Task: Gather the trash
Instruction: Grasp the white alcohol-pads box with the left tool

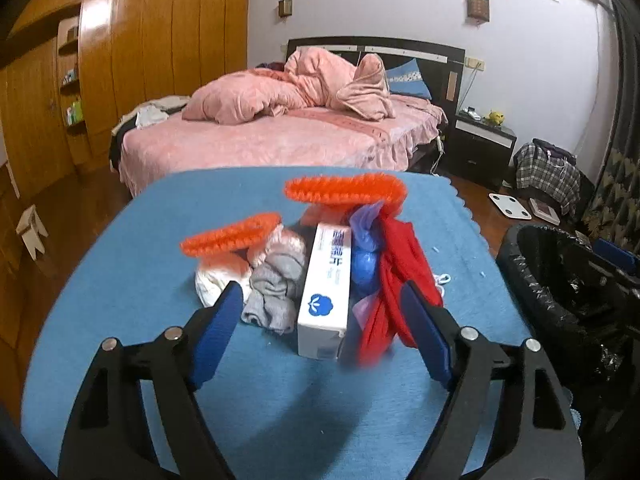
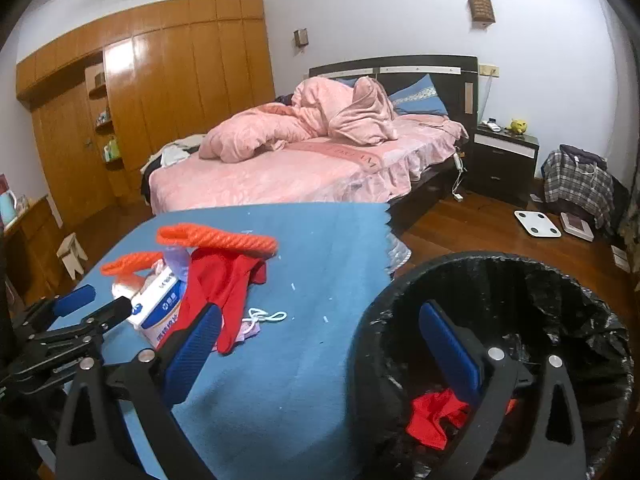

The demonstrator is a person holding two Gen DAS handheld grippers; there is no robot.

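Observation:
A pile of trash lies on the blue-covered table (image 1: 120, 280): two fuzzy orange loops (image 1: 344, 190), a white box with a blue logo (image 1: 324, 292), a grey sock (image 1: 276, 288), a red cloth (image 1: 400, 276) and a blue plastic bag (image 1: 364, 256). My left gripper (image 1: 324, 312) is open just in front of the pile, and its pads press on nothing. In the right wrist view it shows at the left (image 2: 98, 304) beside the box (image 2: 158, 308). My right gripper (image 2: 320, 340) is open and empty, straddling the rim of the black-lined bin (image 2: 500, 280). A red scrap (image 2: 432, 420) lies inside.
The bin (image 1: 560, 280) stands at the table's right edge. A white string loop (image 2: 266, 316) lies on the cloth near the red cloth (image 2: 224, 280). Beyond are a pink bed (image 2: 300, 168), a dark nightstand (image 2: 504, 160), a white scale (image 2: 536, 224) and a small stool (image 2: 72, 256).

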